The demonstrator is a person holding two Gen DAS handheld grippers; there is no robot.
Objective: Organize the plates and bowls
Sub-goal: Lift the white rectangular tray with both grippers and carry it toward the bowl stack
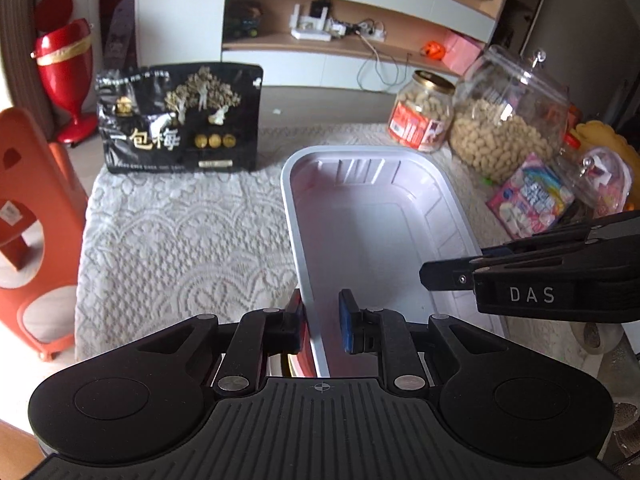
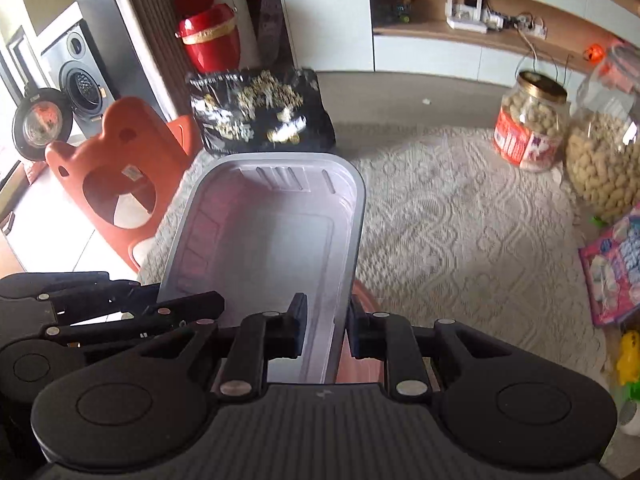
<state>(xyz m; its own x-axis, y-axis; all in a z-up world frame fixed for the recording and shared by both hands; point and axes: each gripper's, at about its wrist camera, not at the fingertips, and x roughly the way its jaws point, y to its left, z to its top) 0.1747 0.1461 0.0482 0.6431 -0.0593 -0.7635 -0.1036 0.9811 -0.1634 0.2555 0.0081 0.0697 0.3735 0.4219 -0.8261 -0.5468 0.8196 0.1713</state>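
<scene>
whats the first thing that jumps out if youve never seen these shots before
The pale grey tub fills the middle of both views, empty, with the left tongs astride its left wall and the right tongs clamped on its right wall. Behind it on the lace cloth stands a black snack bag, with two clear jars of peanuts off to the right.

Daylit room: white cabinets with a wooden shelf (image 1: pixel 344 46), an orange chair (image 2: pixel 120 176), a washing machine (image 2: pixel 82 80).
</scene>
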